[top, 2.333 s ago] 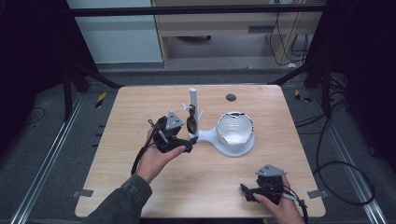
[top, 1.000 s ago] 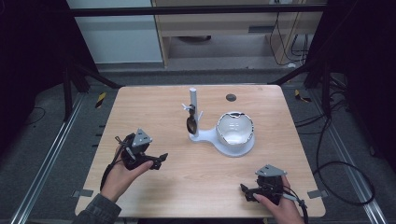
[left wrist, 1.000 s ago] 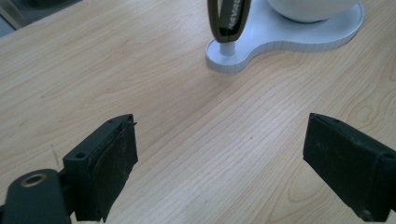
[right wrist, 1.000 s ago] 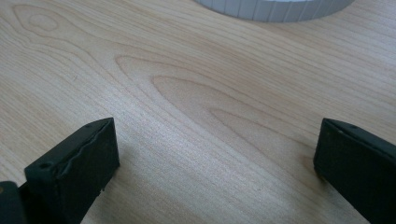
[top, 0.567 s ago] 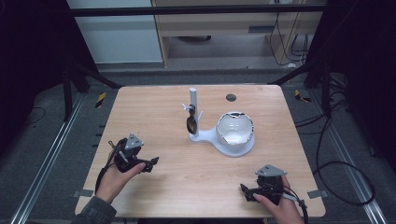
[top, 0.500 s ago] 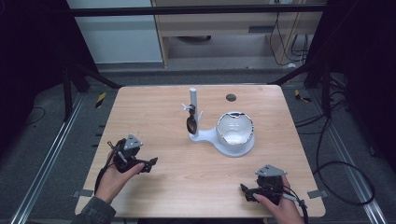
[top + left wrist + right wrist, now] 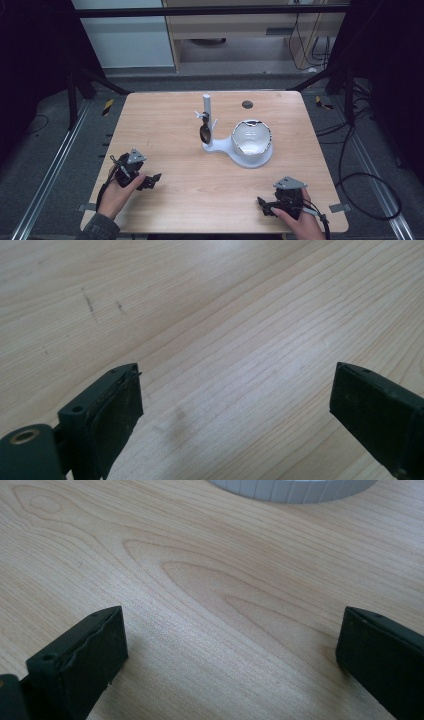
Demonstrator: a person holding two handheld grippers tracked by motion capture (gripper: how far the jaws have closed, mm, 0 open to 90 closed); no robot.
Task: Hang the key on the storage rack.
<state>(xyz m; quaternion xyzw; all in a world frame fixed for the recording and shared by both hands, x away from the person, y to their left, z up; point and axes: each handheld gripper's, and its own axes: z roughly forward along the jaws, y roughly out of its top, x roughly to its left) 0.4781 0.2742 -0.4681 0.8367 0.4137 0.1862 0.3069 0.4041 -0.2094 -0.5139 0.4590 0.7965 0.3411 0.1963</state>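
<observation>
Both claws sit low at the near edge of the pale wooden table in the high view. At the left near corner a hand holds the left black two-jaw gripper, its grey three-cornered plate on top and its jaws pointing toward the table's middle. At the right near corner the other hand holds the right black two-jaw gripper, its jaws pointing leftward along the near edge. From this height the gap between either pair of jaws is too small to judge. Well apart from both, near the table's centre, stands a white plastic stand with an upright post; a dark spoon hangs against the post, and a shiny white bowl rests on the stand's round base to the right. A small dark round disc, possibly a hole in the board, lies beyond them near the far edge.

Seen from the left gripper view, the left gripper's jaws stand wide apart with only bare wood grain between them, a few faint dark scuffs on the board farther off.

Seen from the right gripper view, the right gripper's jaws are likewise spread wide over bare wood, gripping nothing. A ribbed white curved rim, seemingly the stand's base, crosses the top edge.
</observation>
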